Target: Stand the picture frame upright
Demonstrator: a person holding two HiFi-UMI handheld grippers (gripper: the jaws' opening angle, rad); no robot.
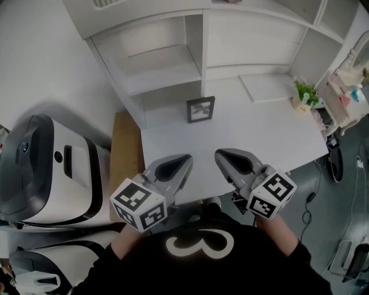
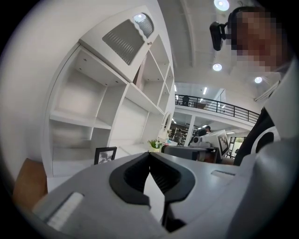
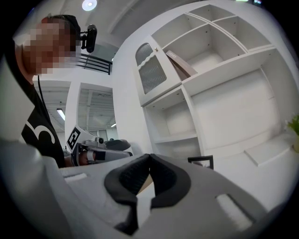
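Wht desk (image 1: 259, 132), shelf unit (image 1: 164, 63), ceiling lts (image 2: 223, 4)

One picture frame (image 1: 200, 109), one potted plant (image 1: 304, 95) (small), two sets — left tongs (image 1: 185, 159), right tongs (image 1: 219, 153).

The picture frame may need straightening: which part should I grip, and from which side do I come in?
Probably its top edge, coming from above and the front. The picture frame stands upright on the desk, face toward you, so the top bar is free and looks thin enough to pinch front to back. The shelves stand close behind it, leaving little room there.
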